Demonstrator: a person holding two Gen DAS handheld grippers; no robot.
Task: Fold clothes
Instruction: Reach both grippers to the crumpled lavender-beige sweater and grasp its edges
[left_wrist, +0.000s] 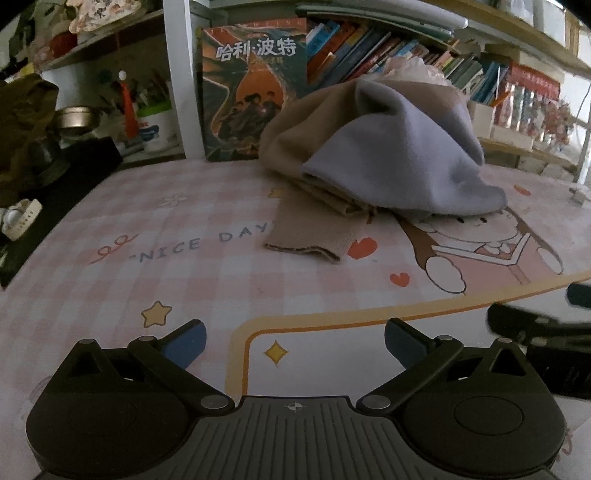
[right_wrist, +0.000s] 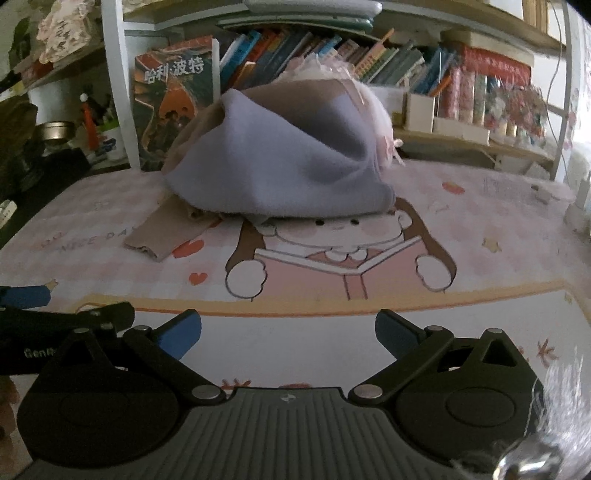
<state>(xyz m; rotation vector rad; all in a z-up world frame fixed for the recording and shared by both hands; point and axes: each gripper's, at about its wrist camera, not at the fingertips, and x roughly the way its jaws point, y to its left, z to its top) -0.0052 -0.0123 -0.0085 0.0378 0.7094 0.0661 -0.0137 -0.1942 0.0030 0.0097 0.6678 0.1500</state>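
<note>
Both hand-held grippers, left (left_wrist: 294, 345) and right (right_wrist: 288, 334), are wide apart and hold nothing. The clothes pile (left_wrist: 384, 155) sits ahead of them on the worktop (left_wrist: 184, 280).

Table cover (left_wrist: 110, 229): pale pink-and-white check, orange border band, yellow stars, red hearts, grey-blue "NICE DAY" lettering, cartoon figure (right_wrist: 340, 254) in brown, white and pink.
Clothes heap: lavender-grey garment (left_wrist: 399, 155) over tan garment (left_wrist: 314, 229), ribbed cuff.
Left gripper (left_wrist: 294, 345) and right gripper (right_wrist: 288, 334): black bodies, blue pads.
Book (left_wrist: 255, 88): dark teal and orange cover, white characters.
</note>
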